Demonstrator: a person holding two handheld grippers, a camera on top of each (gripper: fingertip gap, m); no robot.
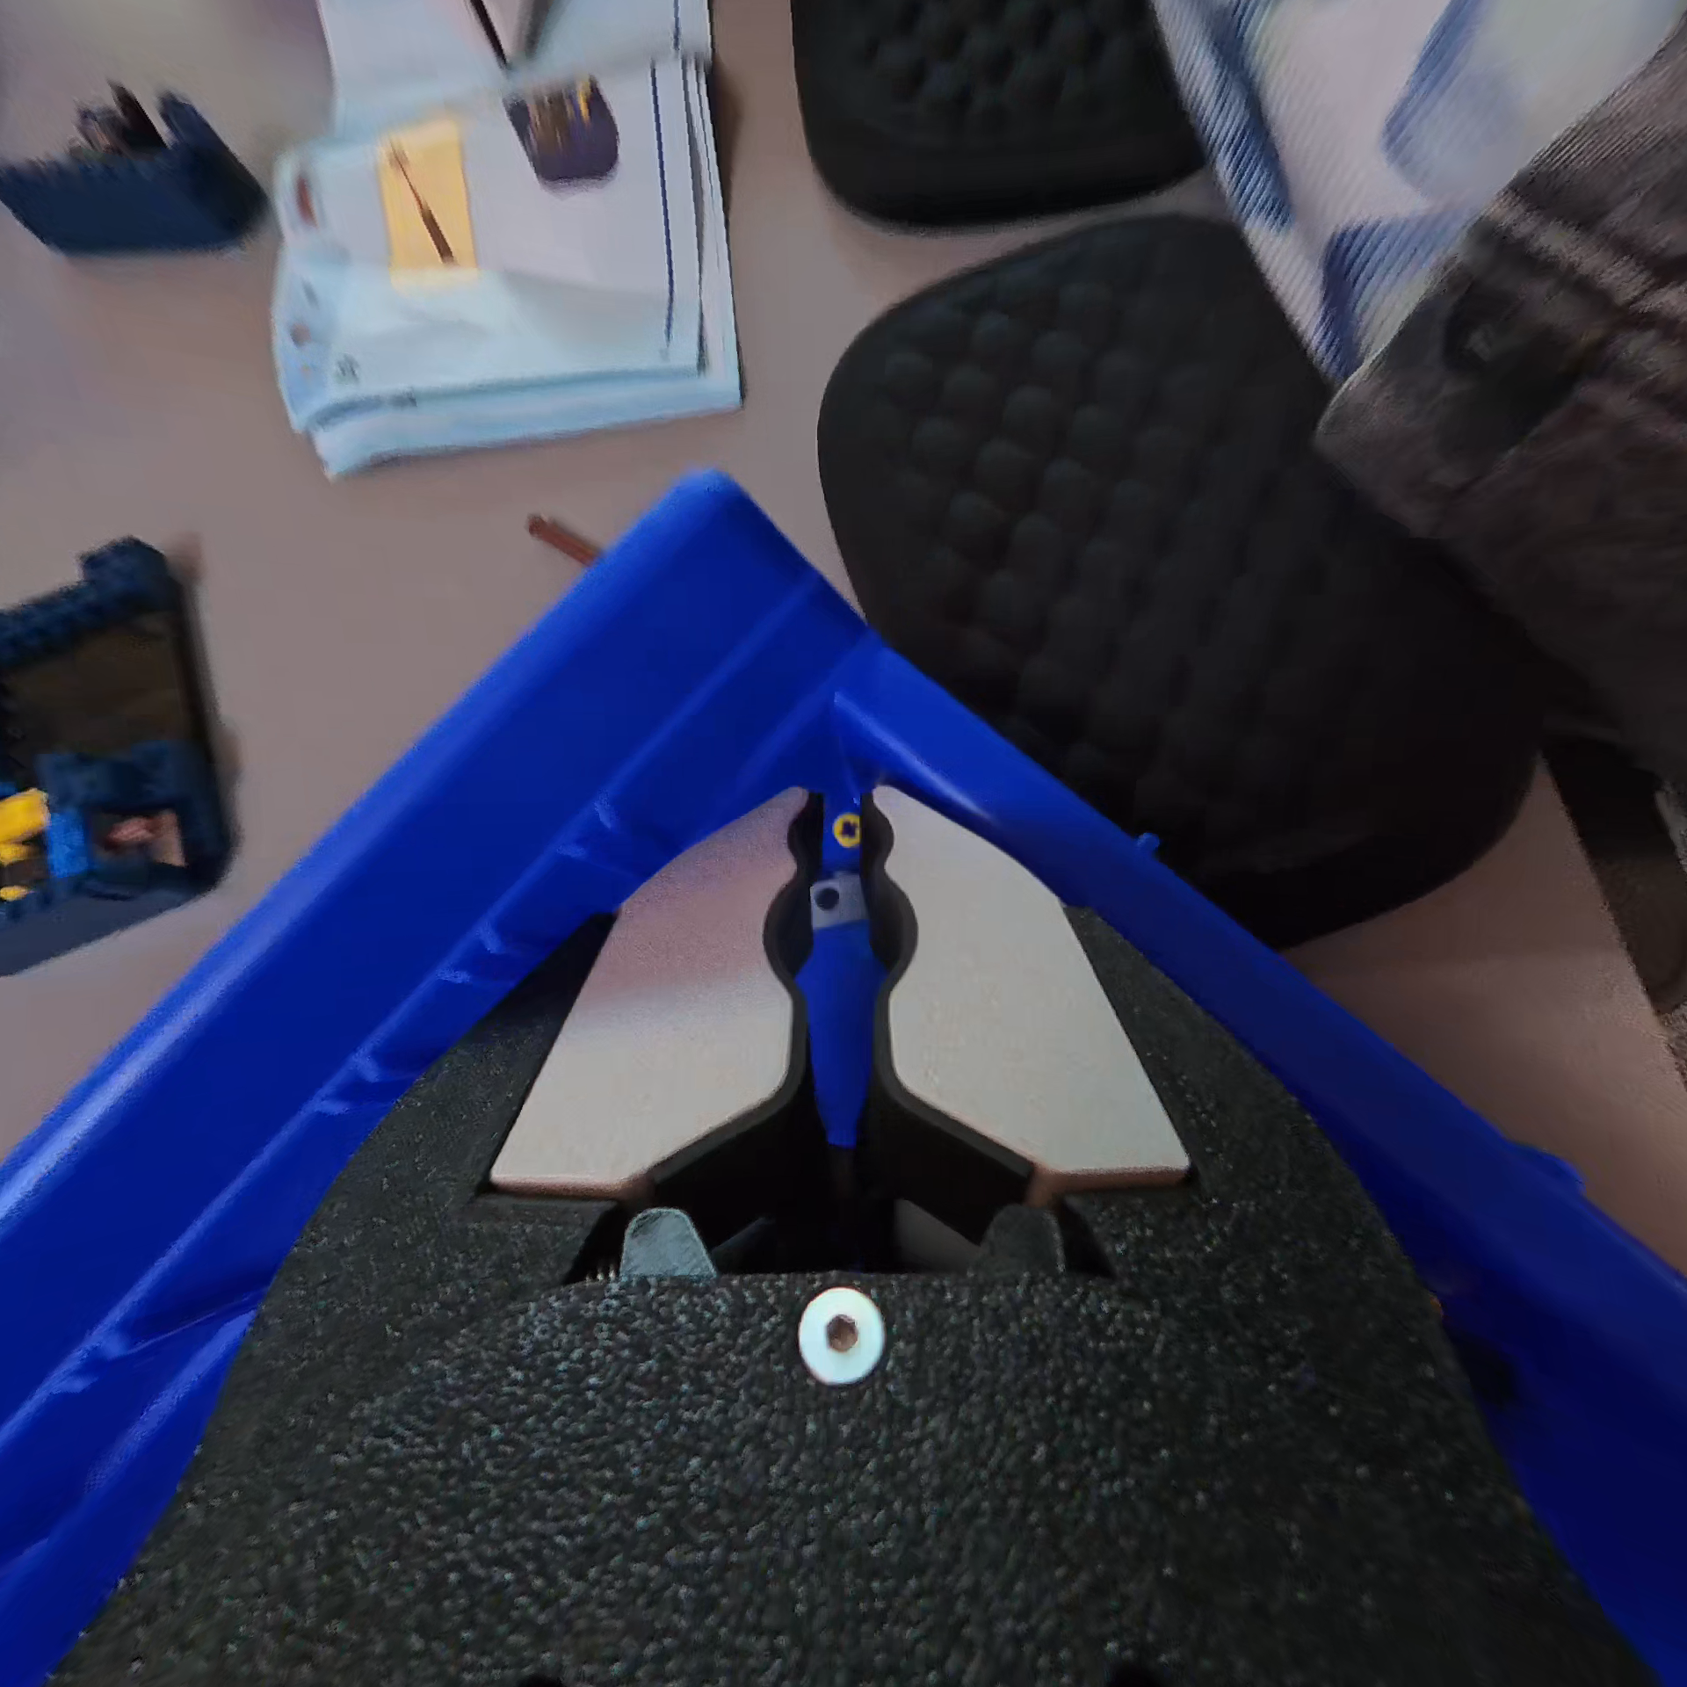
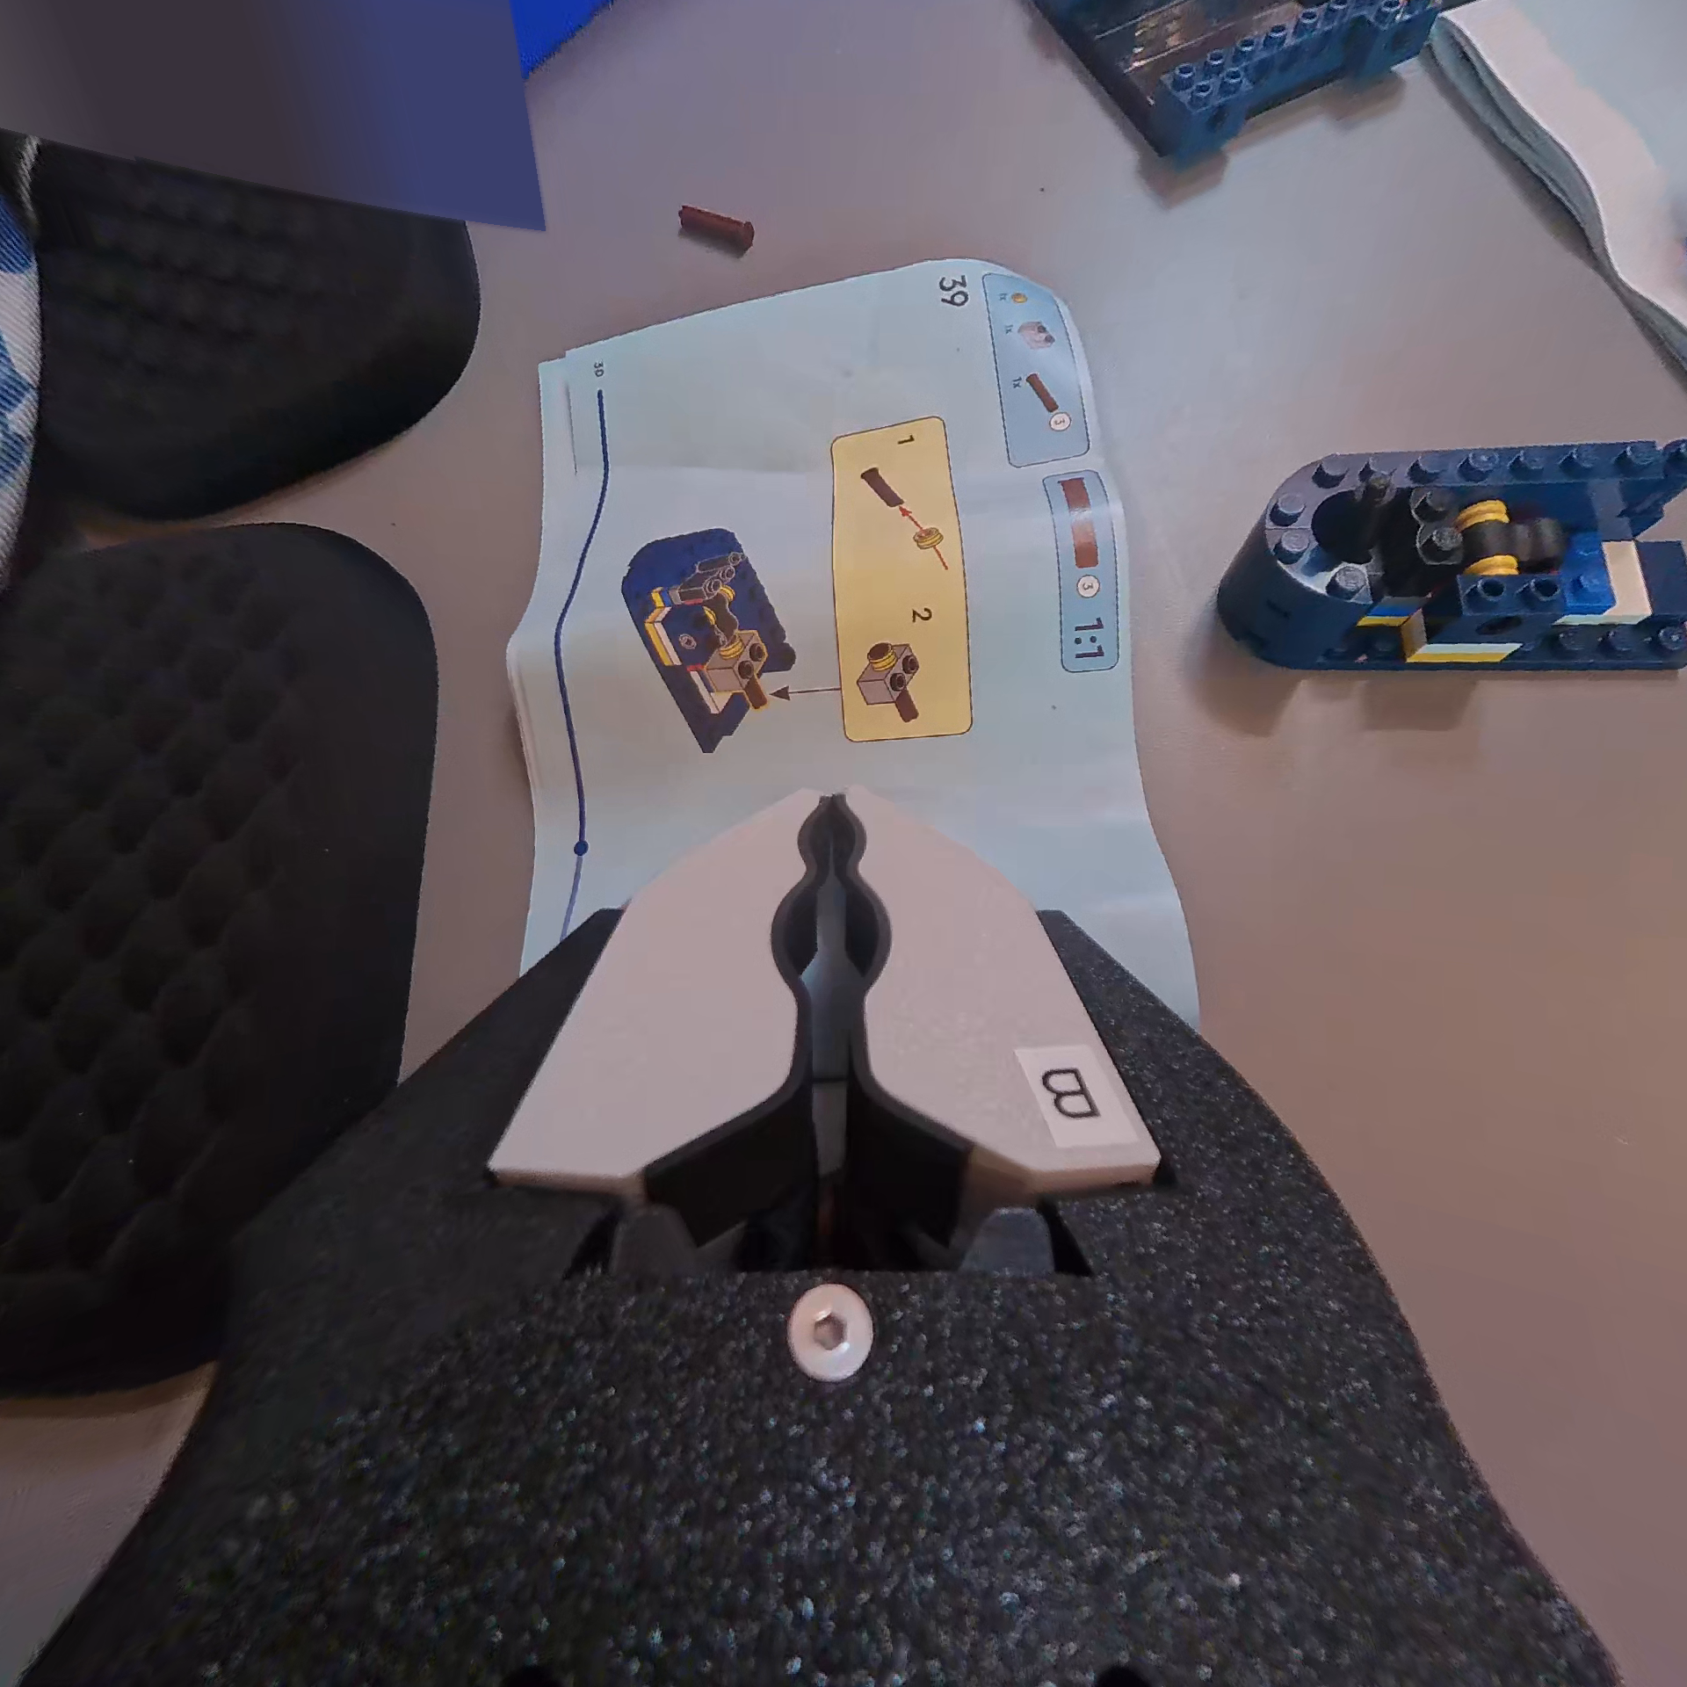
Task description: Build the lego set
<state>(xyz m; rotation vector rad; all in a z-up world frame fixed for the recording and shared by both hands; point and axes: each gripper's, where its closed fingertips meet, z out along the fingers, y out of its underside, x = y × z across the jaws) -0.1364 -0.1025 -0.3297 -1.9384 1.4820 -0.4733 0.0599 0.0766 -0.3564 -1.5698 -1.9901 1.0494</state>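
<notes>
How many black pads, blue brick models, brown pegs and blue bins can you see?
pads: 2
models: 2
peg: 1
bin: 1
Total: 6

My left gripper [image 1: 844,803] is boxed in by the corner of a blue bin [image 1: 584,758], its walls running to 7 and 4 o'clock. A black cushion [image 1: 1159,584] blocks 1 o'clock; bare table [image 1: 411,621] lies open at 10. My right gripper [image 2: 833,803] hovers over an open booklet [image 2: 822,566]. Black pads [image 2: 201,822] wall off 9 o'clock, a blue brick model [image 2: 1461,584] stands at 2, with free table between.
</notes>
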